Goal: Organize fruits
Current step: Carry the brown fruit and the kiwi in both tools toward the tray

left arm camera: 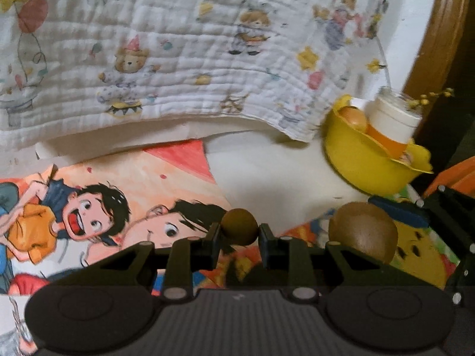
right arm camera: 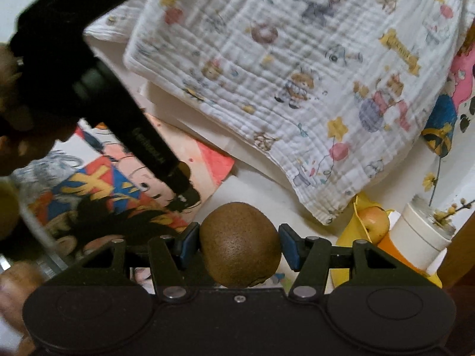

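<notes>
My left gripper is shut on a small brown kiwi, held above the cartoon poster. My right gripper is shut on a larger brown kiwi; that kiwi also shows in the left wrist view, with the right gripper's dark frame beside it. A yellow bowl at the right holds an apple; in the right wrist view the yellow bowl and the apple lie ahead to the right.
A white jar with yellow flowers and an orange cup stand in or by the bowl. A quilted cartoon-print cloth covers the back of the table. The left gripper's black handle crosses the right wrist view. A brown wooden edge lies at the right.
</notes>
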